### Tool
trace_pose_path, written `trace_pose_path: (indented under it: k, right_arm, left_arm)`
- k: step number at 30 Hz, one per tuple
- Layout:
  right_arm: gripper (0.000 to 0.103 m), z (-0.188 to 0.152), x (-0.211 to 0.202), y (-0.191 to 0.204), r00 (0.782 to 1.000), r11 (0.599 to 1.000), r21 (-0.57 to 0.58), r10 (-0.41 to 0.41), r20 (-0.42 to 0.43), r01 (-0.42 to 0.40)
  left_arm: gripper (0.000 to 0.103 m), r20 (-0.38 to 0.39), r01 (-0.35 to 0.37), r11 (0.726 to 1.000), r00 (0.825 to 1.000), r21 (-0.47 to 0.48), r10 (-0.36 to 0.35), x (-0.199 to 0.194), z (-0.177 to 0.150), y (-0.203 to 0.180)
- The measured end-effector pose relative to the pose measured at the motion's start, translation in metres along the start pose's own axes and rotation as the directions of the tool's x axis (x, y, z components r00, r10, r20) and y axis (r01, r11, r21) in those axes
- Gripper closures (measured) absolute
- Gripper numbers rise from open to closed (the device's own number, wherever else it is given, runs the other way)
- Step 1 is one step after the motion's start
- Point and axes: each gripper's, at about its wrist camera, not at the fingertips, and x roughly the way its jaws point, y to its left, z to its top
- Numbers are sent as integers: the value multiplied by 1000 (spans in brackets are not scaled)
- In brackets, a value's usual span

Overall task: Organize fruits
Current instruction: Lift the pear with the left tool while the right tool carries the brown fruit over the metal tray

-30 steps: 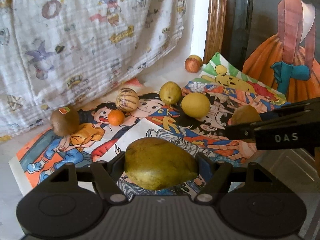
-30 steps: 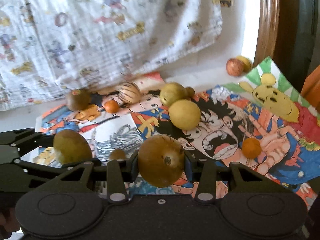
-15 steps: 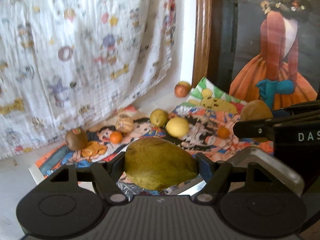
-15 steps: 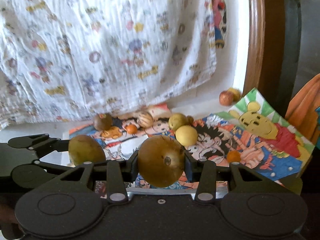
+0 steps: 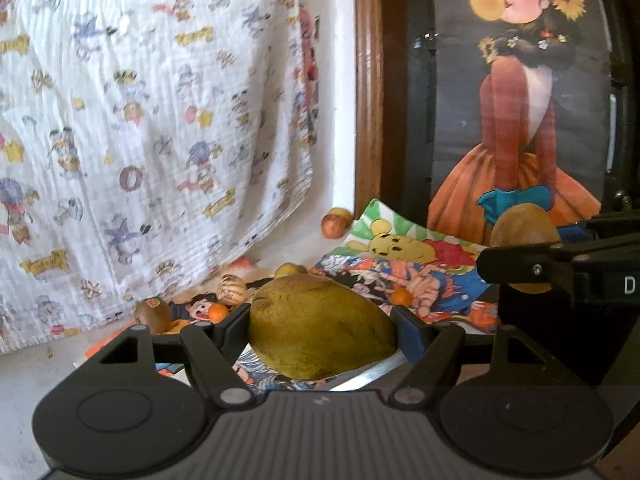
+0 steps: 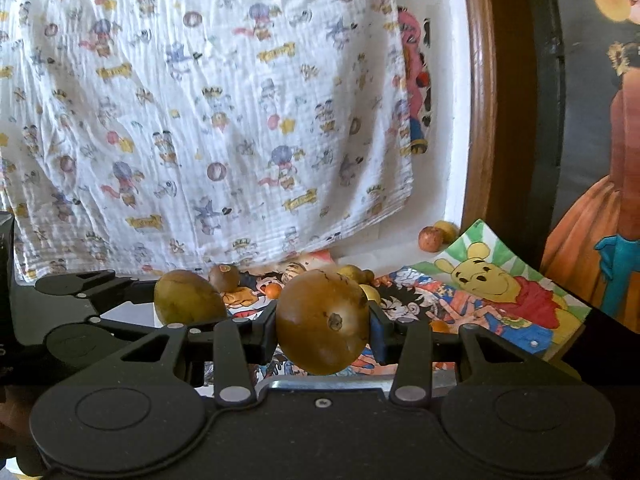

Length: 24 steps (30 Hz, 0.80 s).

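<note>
My left gripper is shut on a green-yellow mango, held well above the cartoon posters. My right gripper is shut on a round brown fruit. The left gripper with its mango shows at the left of the right wrist view; the brown fruit shows at the right of the left wrist view. On the posters lie a kiwi, a small orange, a striped fruit, a yellow fruit and another small orange.
A patterned white cloth hangs at the back left. A wooden frame and a dark panel with a painted figure stand at the back right. Two small fruits lie in the far corner. A metal edge shows under the mango.
Both grippers have risen and pulled back with their fruits still held. The fruits on the posters now look smaller and lower in both views.
</note>
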Motion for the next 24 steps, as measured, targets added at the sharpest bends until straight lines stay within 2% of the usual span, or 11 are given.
trace_pose_path:
  k: [7, 13, 18, 24]
  right_arm:
    - [57, -13, -41, -7, 999, 999, 14, -41, 26, 41]
    - [57, -26, -59, -15, 997, 997, 30, -74, 21, 73]
    - [57, -35, -57, -26, 996, 995, 51, -89, -1, 89]
    - [57, -45, -33, -40, 995, 994, 71, -82, -54, 86]
  left_arm:
    - [26, 16, 47, 999, 999, 23, -47, -19, -4, -27]
    - [26, 2, 90, 995, 996, 34, -90, -22, -12, -45]
    - [26, -33, 108, 994, 994, 34, -107, -12, -21, -52]
    - [26, -93, 108, 994, 990, 13, -106, 12, -32, -51]
